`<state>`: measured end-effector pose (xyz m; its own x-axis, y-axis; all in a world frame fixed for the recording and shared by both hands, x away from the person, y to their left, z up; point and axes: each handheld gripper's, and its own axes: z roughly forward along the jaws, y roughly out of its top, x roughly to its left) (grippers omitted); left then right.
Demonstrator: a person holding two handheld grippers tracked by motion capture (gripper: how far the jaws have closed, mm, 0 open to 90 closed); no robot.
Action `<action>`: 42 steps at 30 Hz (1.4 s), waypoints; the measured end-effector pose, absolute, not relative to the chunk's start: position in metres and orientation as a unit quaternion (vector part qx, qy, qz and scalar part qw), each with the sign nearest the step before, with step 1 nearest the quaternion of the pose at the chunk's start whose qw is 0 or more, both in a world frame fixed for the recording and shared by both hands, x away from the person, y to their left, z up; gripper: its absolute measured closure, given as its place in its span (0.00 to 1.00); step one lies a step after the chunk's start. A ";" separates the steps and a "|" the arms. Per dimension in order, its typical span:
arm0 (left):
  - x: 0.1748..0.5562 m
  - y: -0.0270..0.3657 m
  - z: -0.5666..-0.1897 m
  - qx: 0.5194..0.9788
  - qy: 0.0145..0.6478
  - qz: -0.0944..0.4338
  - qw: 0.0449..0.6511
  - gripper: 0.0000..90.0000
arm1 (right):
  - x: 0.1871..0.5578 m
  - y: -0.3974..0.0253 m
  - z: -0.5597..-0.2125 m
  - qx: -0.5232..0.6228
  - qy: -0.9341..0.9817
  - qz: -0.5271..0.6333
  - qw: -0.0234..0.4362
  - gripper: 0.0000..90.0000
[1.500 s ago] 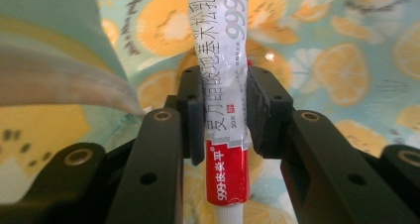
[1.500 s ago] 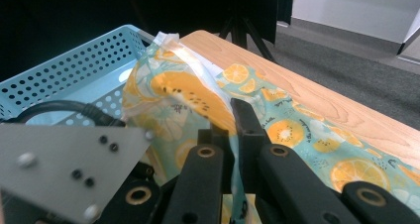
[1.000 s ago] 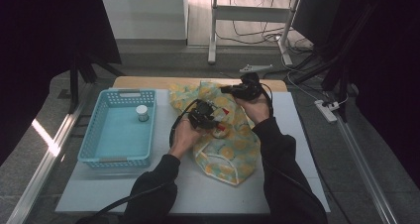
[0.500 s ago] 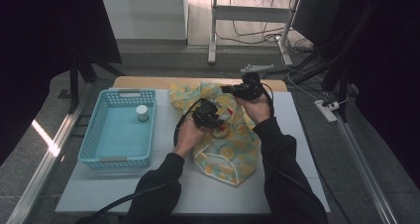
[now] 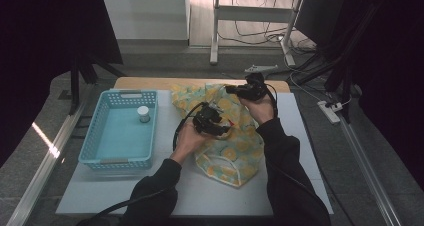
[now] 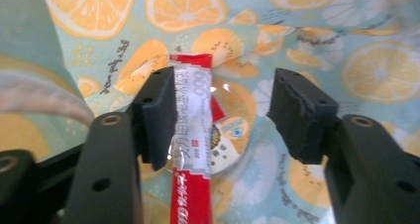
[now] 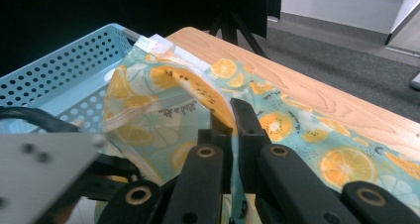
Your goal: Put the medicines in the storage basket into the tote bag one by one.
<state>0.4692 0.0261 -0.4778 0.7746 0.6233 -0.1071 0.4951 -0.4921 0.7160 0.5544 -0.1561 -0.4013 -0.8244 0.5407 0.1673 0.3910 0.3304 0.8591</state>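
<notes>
High view, one bag (image 5: 235, 146), two grippers

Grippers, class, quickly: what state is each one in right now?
Left gripper: open, red sachet against one jaw, not clamped.
Right gripper: shut on the bag edge.

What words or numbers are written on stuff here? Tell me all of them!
Red and white sachet between the left gripper's open jaws: "999"; the other characters on it are too blurred to read.
Citrus-print bag, pinched by the right gripper: small cursive writing beside the fruit, too blurred to read.
Blue basket and small white jar: no readable text.
</notes>
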 end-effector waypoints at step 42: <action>0.424 0.194 -0.431 0.800 0.401 0.124 0.430 0.02 | 0.543 -0.144 -0.403 0.263 0.818 0.508 0.054 0.99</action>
<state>0.4237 0.1942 -0.4309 0.6481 0.7473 -0.1467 0.5346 -0.3093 0.7864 0.5434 -0.1437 -0.4028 -0.8558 0.4856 0.1782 0.3751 0.3454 0.8602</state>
